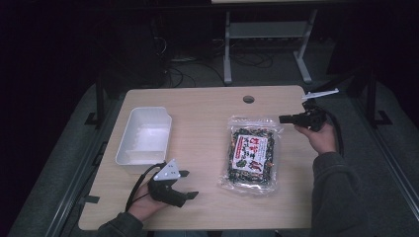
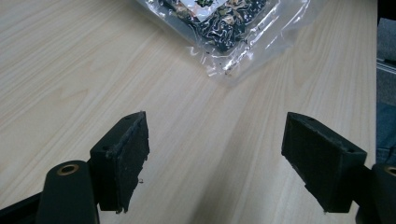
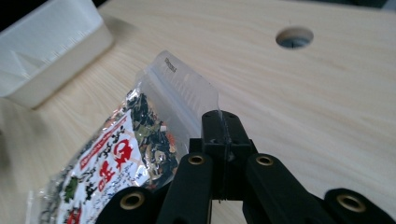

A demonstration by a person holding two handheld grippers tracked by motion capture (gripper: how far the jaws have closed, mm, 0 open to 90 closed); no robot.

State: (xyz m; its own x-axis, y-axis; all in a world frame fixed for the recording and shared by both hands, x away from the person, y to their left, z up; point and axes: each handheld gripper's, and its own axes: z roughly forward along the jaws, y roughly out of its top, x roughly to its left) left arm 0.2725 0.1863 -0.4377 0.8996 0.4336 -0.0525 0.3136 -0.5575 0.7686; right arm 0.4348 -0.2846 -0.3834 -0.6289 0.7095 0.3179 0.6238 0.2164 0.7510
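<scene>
High view, left to right: the white tub (image 1: 144, 138) sits on the left part of the bench (image 1: 202, 118), empty as far as can be seen. Just in front of it the left gripper (image 1: 188, 183) rests low over the bench, its fingers (image 2: 122, 158) spread wide with nothing between them, aimed toward the snack bag (image 1: 250, 153). That clear bag, with its red-and-white label over a dark filling, lies flat at the middle-right of the bench, well apart from the tub.

At the far right, the right gripper (image 1: 284, 119) is level with the bag's top edge. In the right gripper view its fingers (image 3: 220, 135) are pressed together, and the bag's clear sealed strip (image 3: 187, 91) rises right at them; they look to be pinching its corner, though the contact itself is hidden behind the fingers.

The step in hand seems to be lifting the bag toward the tub. To do it well, the pinch should sit firmly on the flat seal, not on slippery film. Lift slowly so the filling settles downward, carry the bag low across the bench, and bring the spread left fingers under its hanging end for support.
</scene>
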